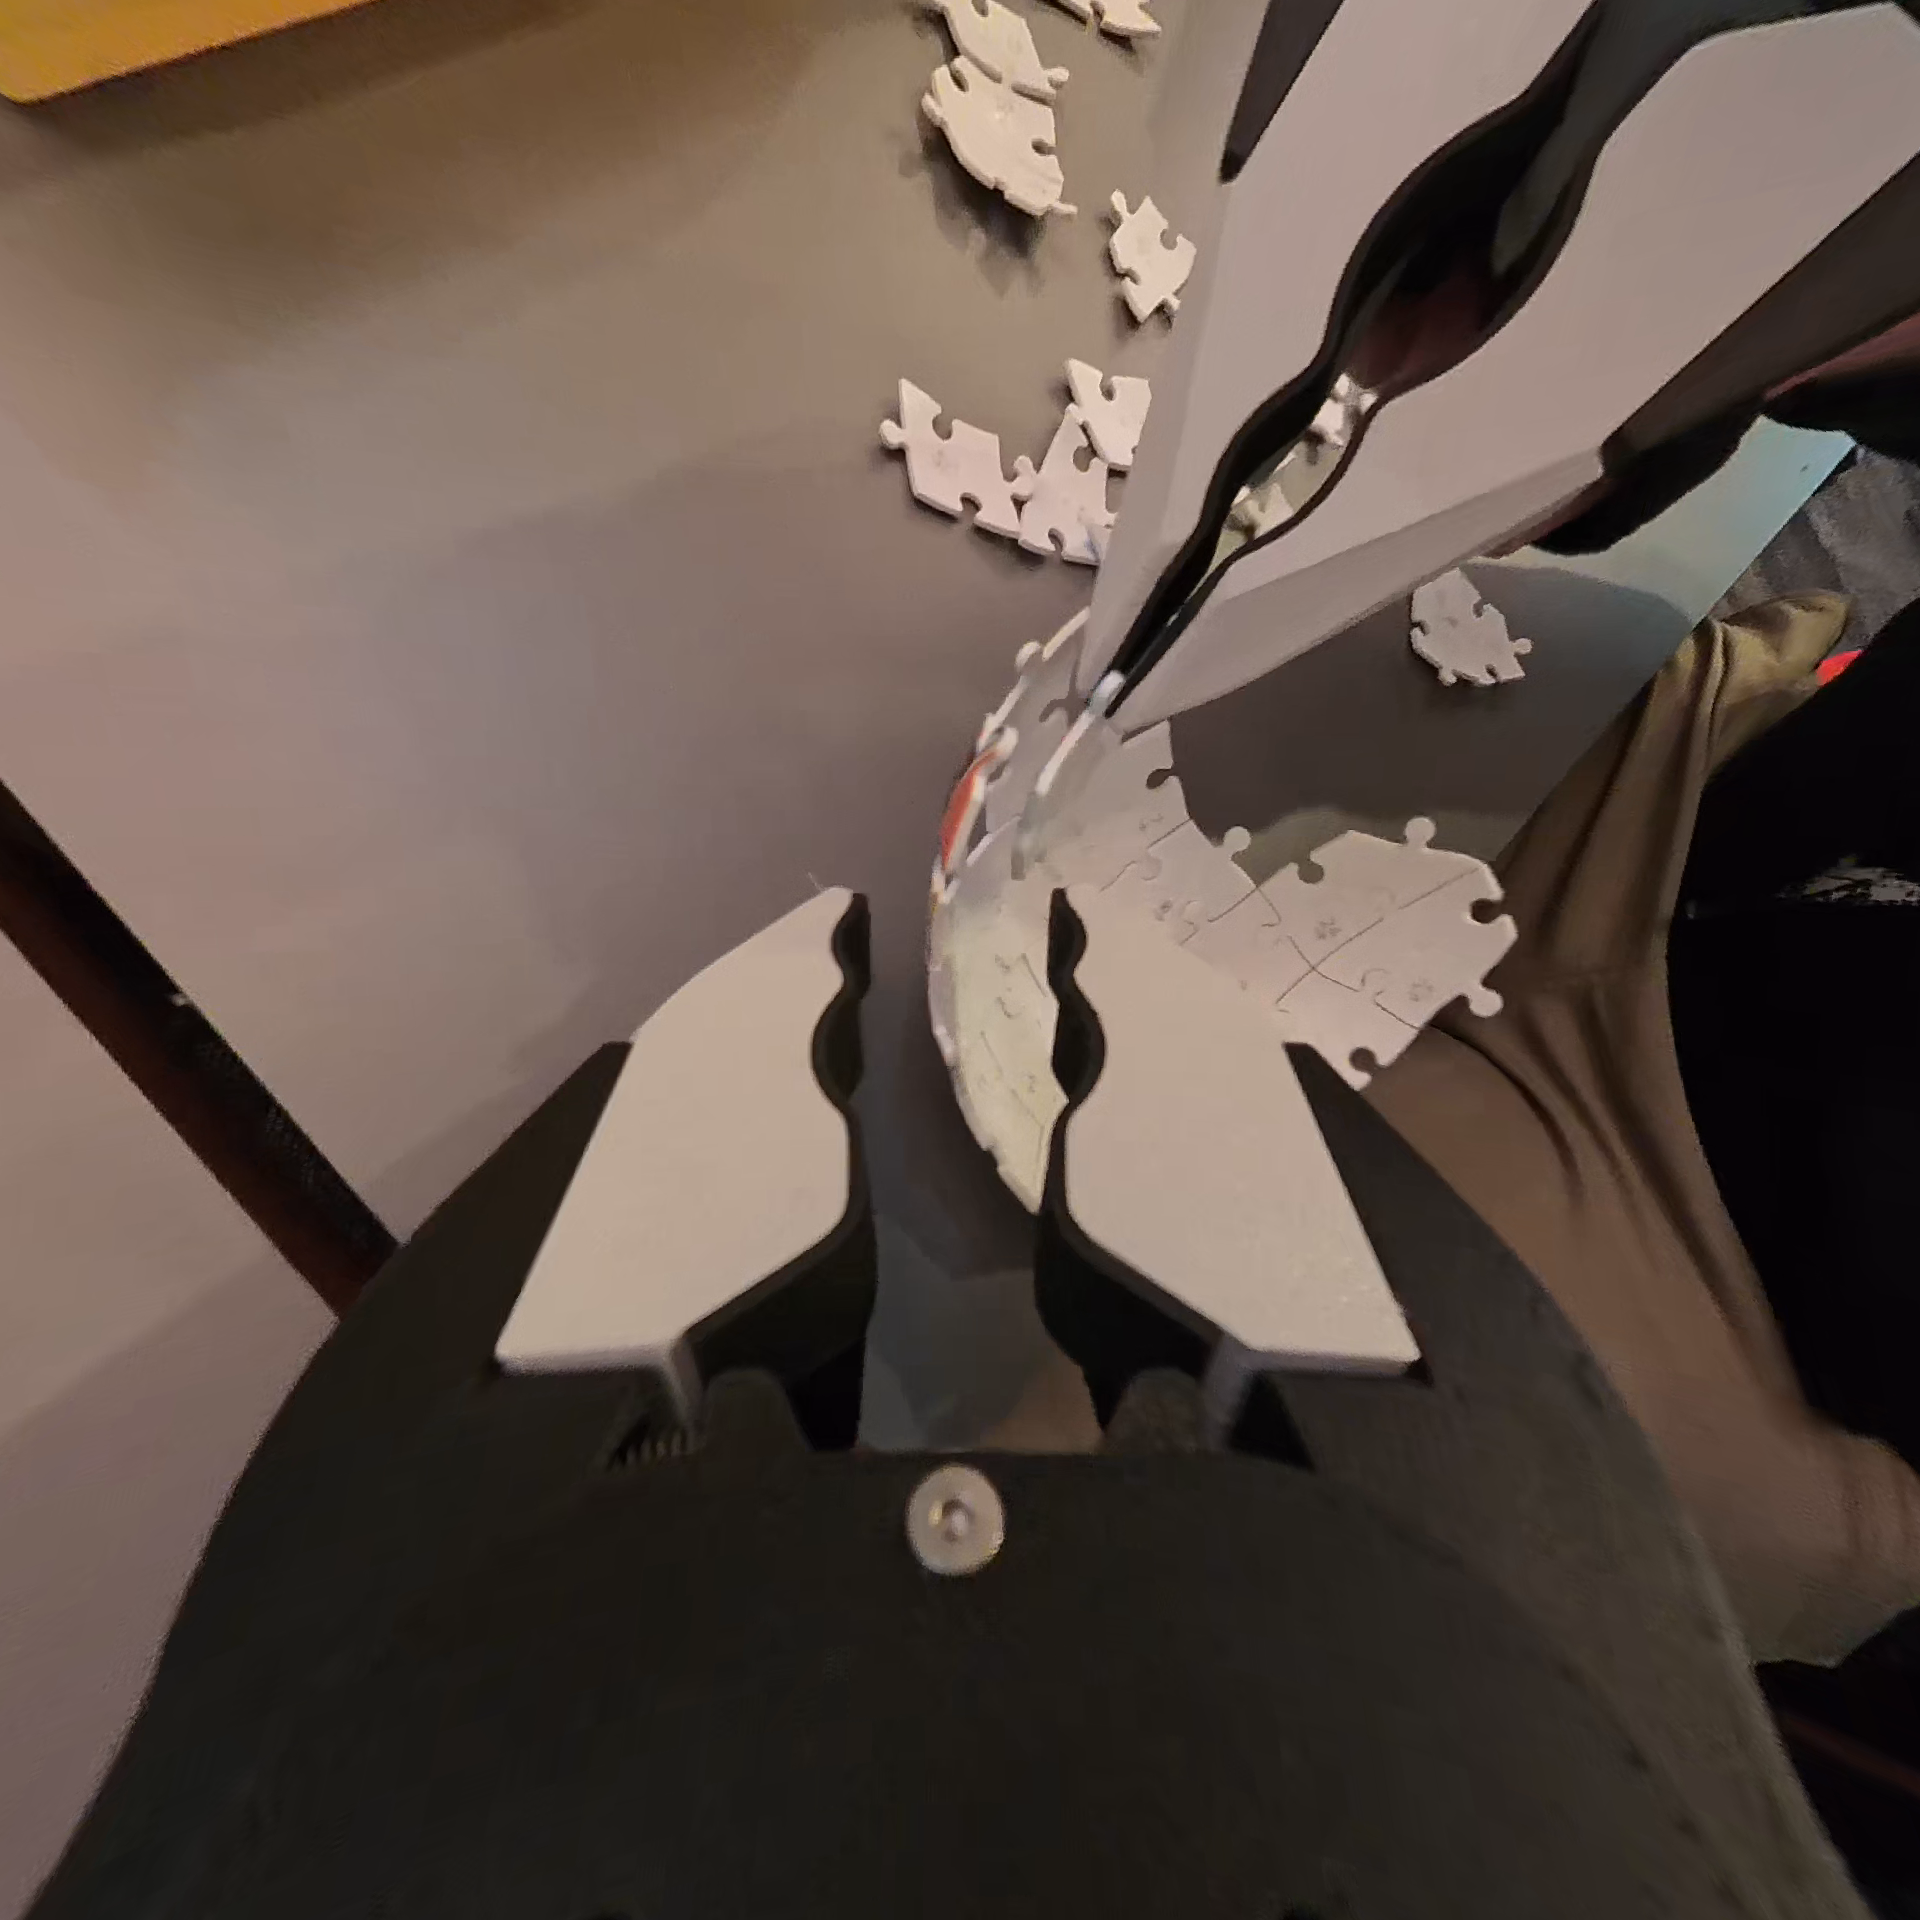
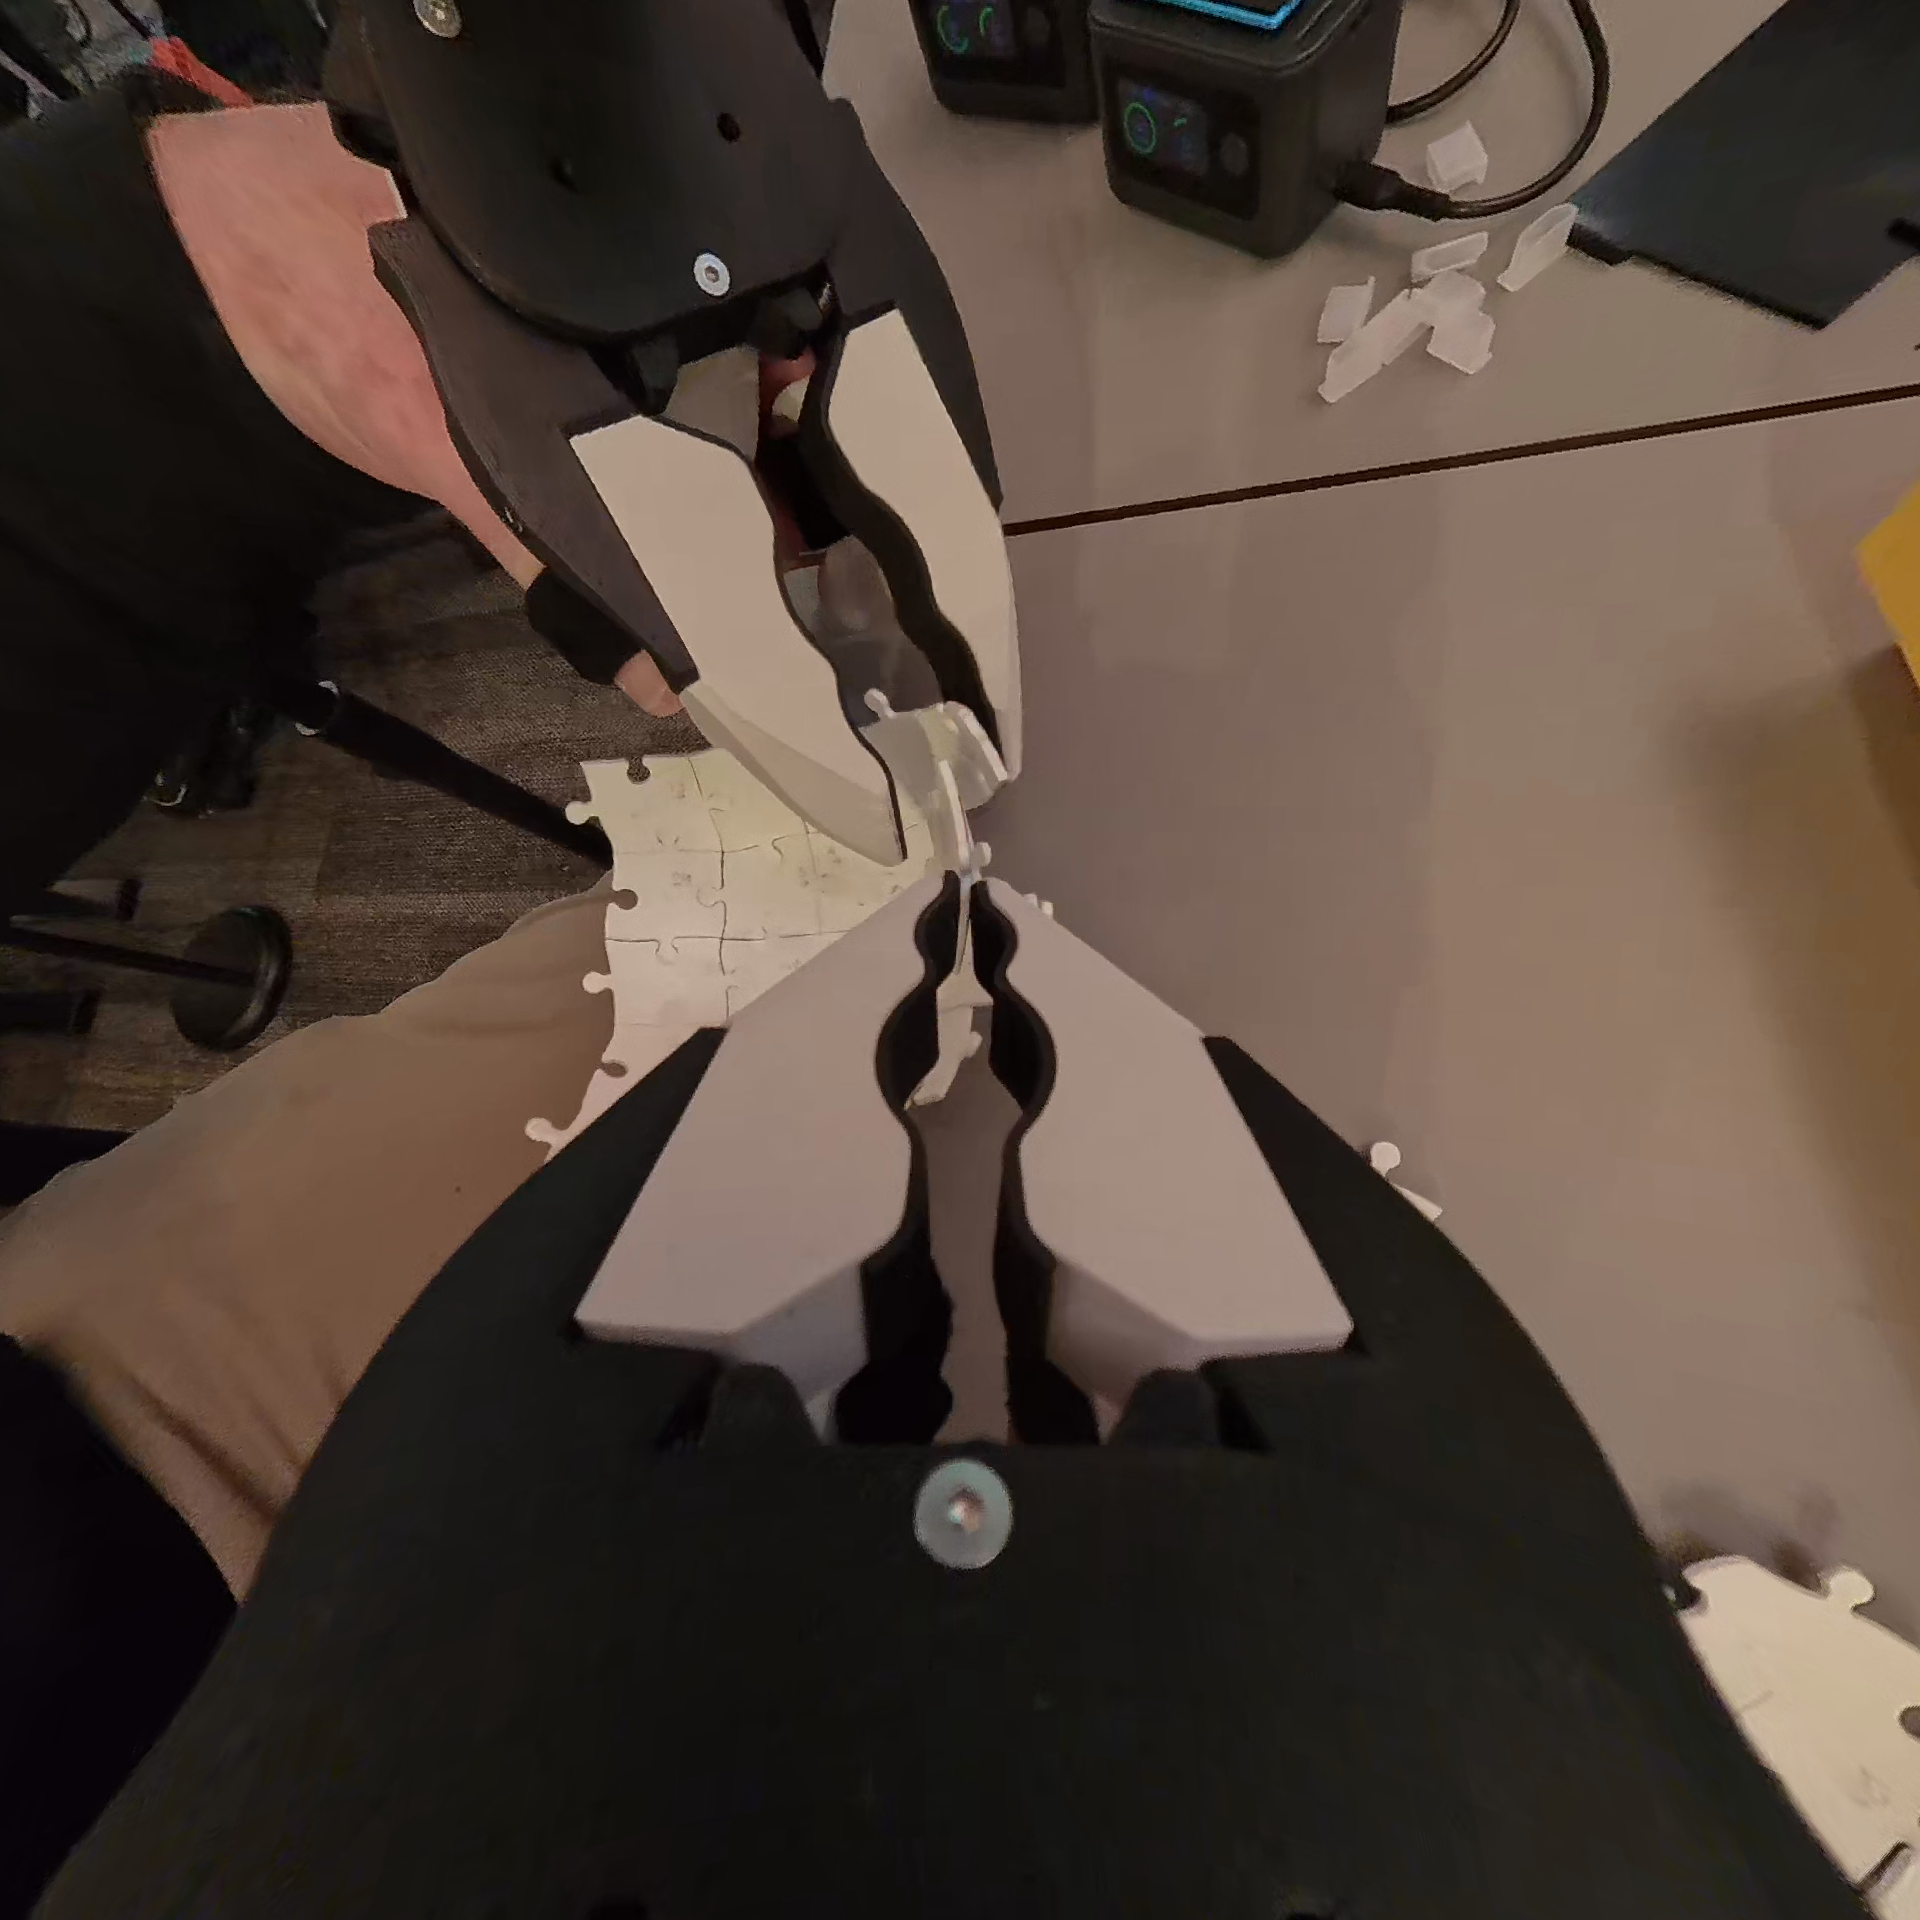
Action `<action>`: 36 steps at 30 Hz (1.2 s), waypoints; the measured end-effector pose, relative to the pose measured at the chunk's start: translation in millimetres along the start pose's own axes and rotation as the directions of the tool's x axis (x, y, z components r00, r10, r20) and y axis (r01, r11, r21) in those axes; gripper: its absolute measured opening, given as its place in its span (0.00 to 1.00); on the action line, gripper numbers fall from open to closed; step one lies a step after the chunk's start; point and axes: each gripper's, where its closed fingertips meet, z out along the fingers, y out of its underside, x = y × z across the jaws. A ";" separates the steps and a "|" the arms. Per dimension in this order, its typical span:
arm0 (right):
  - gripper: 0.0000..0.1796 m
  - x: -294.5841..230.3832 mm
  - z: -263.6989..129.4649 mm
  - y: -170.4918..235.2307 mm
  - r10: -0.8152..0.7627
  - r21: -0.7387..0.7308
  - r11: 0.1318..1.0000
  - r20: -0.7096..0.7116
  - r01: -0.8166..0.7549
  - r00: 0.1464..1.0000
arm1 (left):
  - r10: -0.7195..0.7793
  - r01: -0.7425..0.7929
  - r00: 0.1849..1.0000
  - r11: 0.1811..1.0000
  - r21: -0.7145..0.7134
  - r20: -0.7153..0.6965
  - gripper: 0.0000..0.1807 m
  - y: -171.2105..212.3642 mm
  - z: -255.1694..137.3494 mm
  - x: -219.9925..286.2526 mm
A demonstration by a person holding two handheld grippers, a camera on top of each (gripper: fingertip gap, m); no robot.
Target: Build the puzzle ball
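Two pairs of tongs meet over the near edge of the grey tabletop (image 1: 416,623). The right tongs (image 2: 961,894) are pinched together on the rim of the curved white shell of joined puzzle pieces (image 1: 1340,956), the half-built ball, which hangs in the air partly past the tabletop's edge, above a person's tan trouser leg (image 2: 312,1195). The left tongs (image 1: 951,925) stand apart; in the right wrist view their tips straddle another part of the shell's rim, but whether the pads touch it I cannot tell. The two pairs of tips sit very near each other, with little room between them.

Loose white jigsaw pieces (image 1: 997,135) lie scattered on the tabletop beyond the shell, some touching in small clusters, with bare grey surface to their left. A dark seam (image 2: 1455,457) splits the tabletop. Past it stand two small black boxes with lit screens (image 2: 1236,135), a black cable, a heap of clear plastic bits (image 2: 1413,312) and a dark flat sheet. A yellow sheet (image 1: 156,42) lies at a far corner. Below the edge, grey carpet and the black base of a chair (image 2: 229,977) show.
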 end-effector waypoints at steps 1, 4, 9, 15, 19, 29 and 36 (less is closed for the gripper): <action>0.00 0.7 0.8 0.6 0.005 0.003 1.000 -0.006 -0.005 1.000 | -0.001 0.001 1.000 1.000 0.003 -0.009 0.16 -0.1 1.0 0.6; 0.00 1.5 3.4 3.9 0.009 0.001 1.000 -0.021 -0.009 1.000 | -0.017 0.017 1.000 1.000 0.007 -0.020 0.13 1.0 3.0 -0.8; 0.00 2.2 6.5 5.2 0.026 0.018 1.000 -0.031 -0.025 0.999 | -0.040 0.041 0.998 0.999 0.025 -0.040 0.09 1.4 3.6 -1.0; 0.00 -0.9 -3.8 -0.2 -0.010 0.010 1.000 -0.006 0.010 1.000 | -0.051 0.052 0.998 0.998 0.043 -0.026 0.13 -0.3 -1.3 -3.0; 0.00 -1.7 -17.2 -1.3 -0.120 -0.103 0.987 0.006 0.120 0.993 | -0.026 0.026 1.000 0.996 0.083 -0.003 0.16 -11.3 -15.3 1.2; 0.00 -2.5 -18.0 -3.9 -0.396 -0.475 0.774 0.154 0.419 0.905 | -0.026 0.025 0.999 0.998 -0.058 -0.023 0.16 9.9 5.4 -0.6; 0.00 3.0 -6.1 -0.9 -0.512 -0.595 0.597 0.233 0.538 0.826 | -0.032 0.028 0.996 0.998 -0.060 -0.077 0.14 12.2 11.4 -0.4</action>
